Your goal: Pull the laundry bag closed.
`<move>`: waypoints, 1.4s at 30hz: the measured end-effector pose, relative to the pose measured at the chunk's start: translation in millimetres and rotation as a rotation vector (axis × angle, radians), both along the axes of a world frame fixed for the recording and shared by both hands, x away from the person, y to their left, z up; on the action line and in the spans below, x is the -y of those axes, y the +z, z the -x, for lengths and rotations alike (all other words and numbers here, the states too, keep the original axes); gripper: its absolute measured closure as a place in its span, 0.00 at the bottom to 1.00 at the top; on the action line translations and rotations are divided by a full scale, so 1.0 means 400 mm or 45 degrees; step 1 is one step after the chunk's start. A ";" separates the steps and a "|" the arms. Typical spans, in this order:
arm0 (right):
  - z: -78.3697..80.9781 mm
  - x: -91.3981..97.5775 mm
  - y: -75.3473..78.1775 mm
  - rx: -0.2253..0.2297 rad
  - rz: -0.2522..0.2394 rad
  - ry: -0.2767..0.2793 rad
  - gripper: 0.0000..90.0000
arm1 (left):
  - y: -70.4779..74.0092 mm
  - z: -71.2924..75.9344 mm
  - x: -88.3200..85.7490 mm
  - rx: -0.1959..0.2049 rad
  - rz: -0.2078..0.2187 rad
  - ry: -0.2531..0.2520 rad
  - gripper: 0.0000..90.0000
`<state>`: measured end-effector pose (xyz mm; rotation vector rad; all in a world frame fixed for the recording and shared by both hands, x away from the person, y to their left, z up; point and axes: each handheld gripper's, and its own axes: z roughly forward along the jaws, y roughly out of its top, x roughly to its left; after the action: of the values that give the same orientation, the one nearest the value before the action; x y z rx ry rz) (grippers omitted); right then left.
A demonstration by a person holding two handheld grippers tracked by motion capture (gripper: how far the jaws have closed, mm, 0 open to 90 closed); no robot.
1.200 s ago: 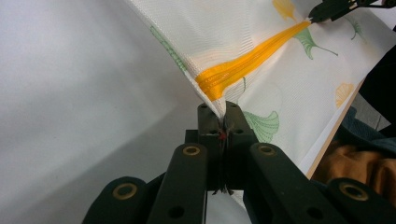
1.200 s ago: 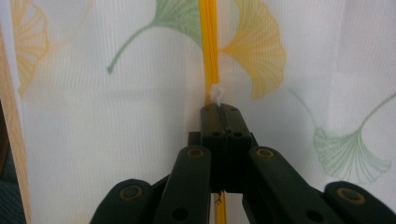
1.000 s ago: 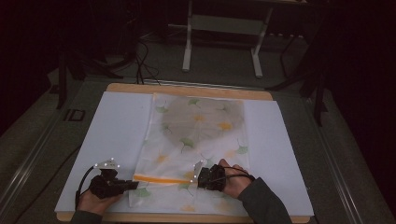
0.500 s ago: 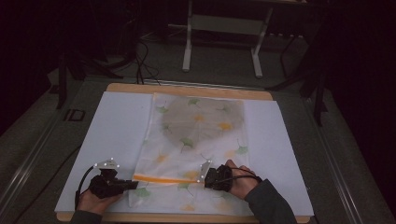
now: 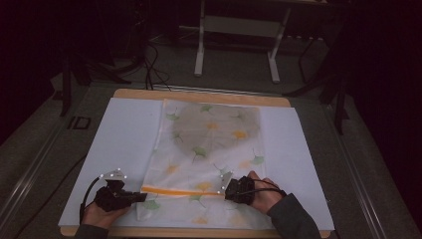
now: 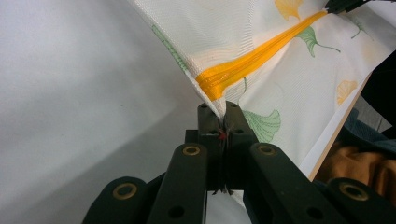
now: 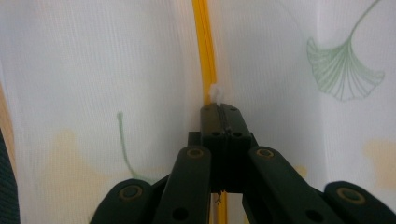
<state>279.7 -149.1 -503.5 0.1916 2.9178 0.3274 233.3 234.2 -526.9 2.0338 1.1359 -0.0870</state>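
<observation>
Zipper (image 5: 181,191) runs left-right across leaf-print bag (image 5: 209,149), both grippers pinching its ends.

A white sheet (image 5: 124,134) covers the wood-edged table (image 5: 199,94). Beyond its far edge, a pale metal stand (image 5: 239,35) rests on grey floor (image 5: 45,144), with dark cables (image 5: 149,64) nearby.

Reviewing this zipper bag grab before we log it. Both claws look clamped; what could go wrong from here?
1. The left claw pinches only the bag's thin mesh edge at the orange zipper's end; a hard pull could tear it or let it slip.
2. The right claw grips at a small white tab on the zipper; it could slip off.
</observation>
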 end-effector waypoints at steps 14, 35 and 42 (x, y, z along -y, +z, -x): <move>-0.002 0.061 0.001 0.008 -0.003 -0.055 1.00 | 0.000 -0.001 -0.002 -0.002 0.000 0.003 0.99; -0.002 0.117 0.005 0.006 0.042 -0.105 1.00 | 0.000 -0.002 -0.005 -0.001 0.000 0.008 0.99; -0.003 0.127 0.007 0.005 0.041 -0.110 1.00 | 0.002 -0.001 -0.004 -0.002 -0.010 0.010 0.99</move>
<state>280.9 -200.0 -500.7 0.3111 2.8982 0.2664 233.8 235.7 -526.3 2.0363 1.1462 -0.0802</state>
